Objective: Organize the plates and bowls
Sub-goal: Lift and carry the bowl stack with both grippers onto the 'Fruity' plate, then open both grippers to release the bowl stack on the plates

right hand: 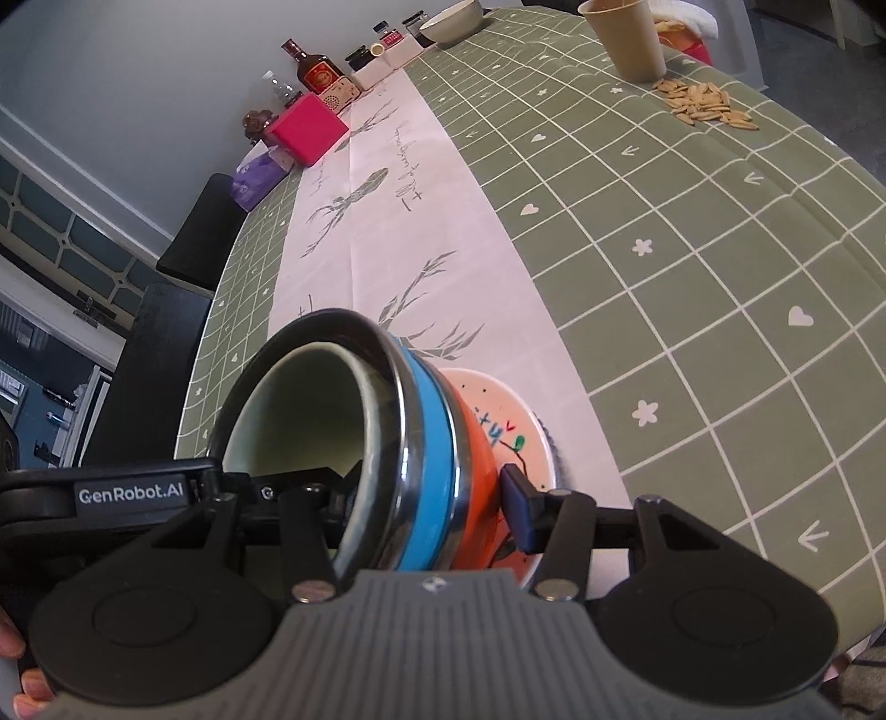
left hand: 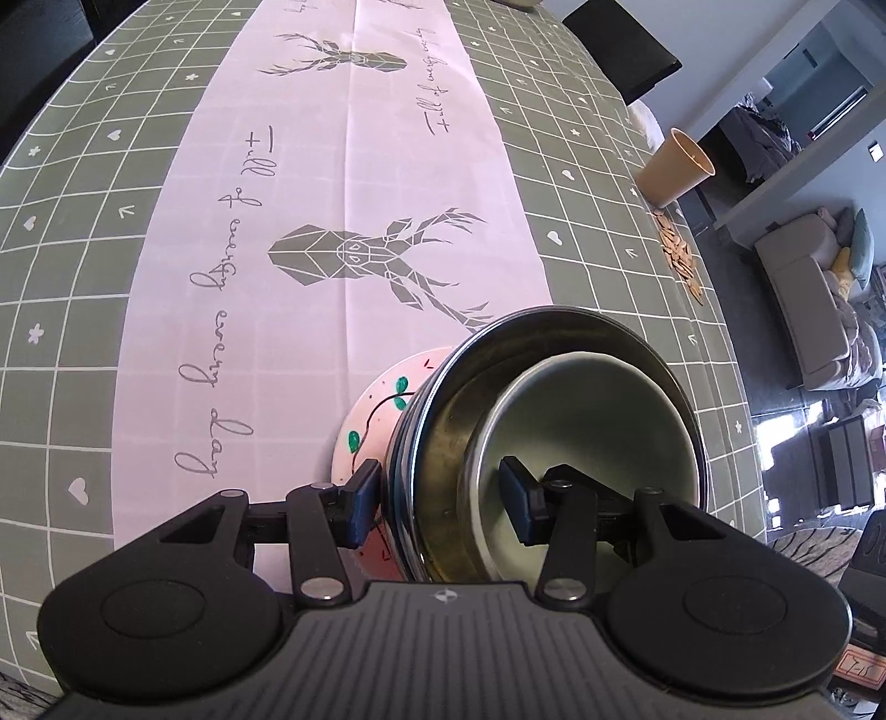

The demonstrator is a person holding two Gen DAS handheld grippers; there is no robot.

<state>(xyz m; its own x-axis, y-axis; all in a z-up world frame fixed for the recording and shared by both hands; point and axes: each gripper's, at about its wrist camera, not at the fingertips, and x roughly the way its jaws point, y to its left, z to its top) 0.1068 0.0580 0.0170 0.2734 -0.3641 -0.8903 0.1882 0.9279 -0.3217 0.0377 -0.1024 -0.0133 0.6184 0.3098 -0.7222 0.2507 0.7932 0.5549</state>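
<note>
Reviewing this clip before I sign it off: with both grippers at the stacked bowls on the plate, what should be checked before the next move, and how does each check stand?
1. Left gripper straddles the stack's rim, one finger outside, one inside: ok.
2. Right gripper straddles the opposite rim likewise: ok.
3. Pads pressing firmly on the stack: cannot tell.
4. Nesting: pale ceramic bowl sits inside the steel bowl, above the blue bowl and orange bowl: ok.
5. Stack centred on the painted plate: not ok, it sits toward one side.
6. Paper cup and scattered seeds stand well away from the stack: ok.
</note>
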